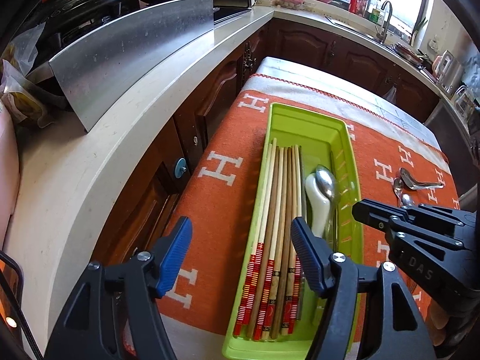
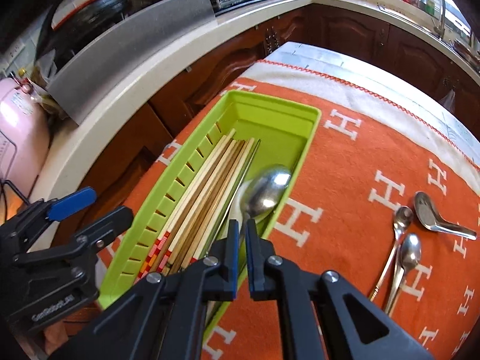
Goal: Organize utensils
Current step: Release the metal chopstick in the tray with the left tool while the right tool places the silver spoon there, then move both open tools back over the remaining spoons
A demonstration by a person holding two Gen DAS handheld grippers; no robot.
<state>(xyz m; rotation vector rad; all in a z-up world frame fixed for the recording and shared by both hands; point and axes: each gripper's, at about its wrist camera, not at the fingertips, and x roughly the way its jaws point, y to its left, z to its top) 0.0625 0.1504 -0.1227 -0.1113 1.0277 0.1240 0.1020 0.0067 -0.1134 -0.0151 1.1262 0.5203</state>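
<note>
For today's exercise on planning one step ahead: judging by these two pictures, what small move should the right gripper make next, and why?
Probably open the right gripper a little and lift away. Its fingers are nearly closed around the handle of the big metal spoon, which already lies in the green tray beside the chopsticks. Three spoons remain on the orange cloth.

White "H" letters repeat across the orange cloth (image 2: pixel 345 162). "DAS" is embossed on the right gripper (image 1: pixel 364 211) body, at 4 o'clock in the left view. The left gripper (image 2: pixel 96 207) body carries raised lettering at 8 o'clock in the right view; not legible.
</note>
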